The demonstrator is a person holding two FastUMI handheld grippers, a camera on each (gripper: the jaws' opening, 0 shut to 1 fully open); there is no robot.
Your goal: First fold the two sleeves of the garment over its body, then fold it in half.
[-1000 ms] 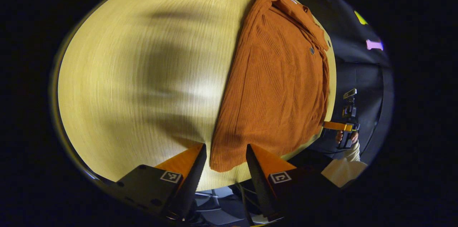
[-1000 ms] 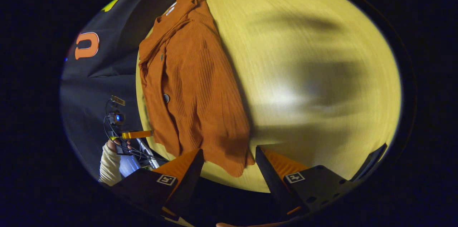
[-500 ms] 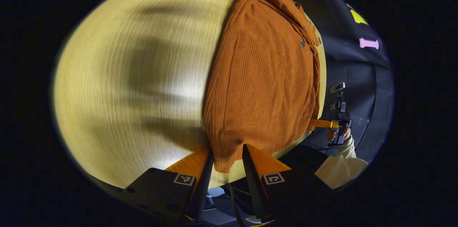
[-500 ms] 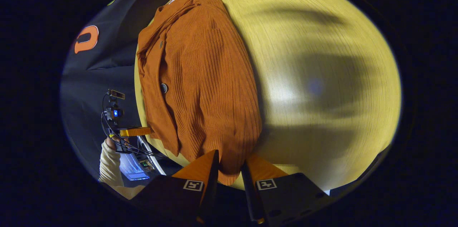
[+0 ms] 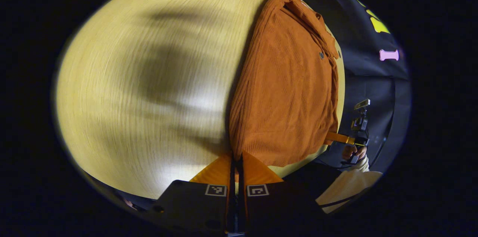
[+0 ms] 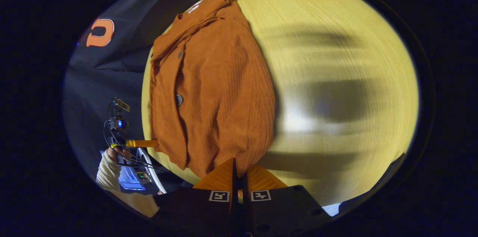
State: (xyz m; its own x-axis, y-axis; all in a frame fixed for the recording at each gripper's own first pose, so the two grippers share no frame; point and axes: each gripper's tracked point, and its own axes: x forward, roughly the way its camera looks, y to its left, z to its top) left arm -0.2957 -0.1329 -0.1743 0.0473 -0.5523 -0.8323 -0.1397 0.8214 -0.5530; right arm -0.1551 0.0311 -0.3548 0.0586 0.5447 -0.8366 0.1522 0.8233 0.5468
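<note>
At the garment's near hem, both my tongs pinch its corners; soft ribbed cloth, likely to sag.

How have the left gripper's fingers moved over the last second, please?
Yes. The left gripper has closed: its fingers, earlier spread either side of the orange garment hem at the table edge, now meet, pinching that hem.

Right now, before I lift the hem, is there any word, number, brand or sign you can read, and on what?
No readable words or numbers.
Square markers on the left gripper and right gripper: black-and-white patterns, not text.
White neck tag on the garment: too small to read.
Screen in the right gripper view: too small and blurred.
</note>
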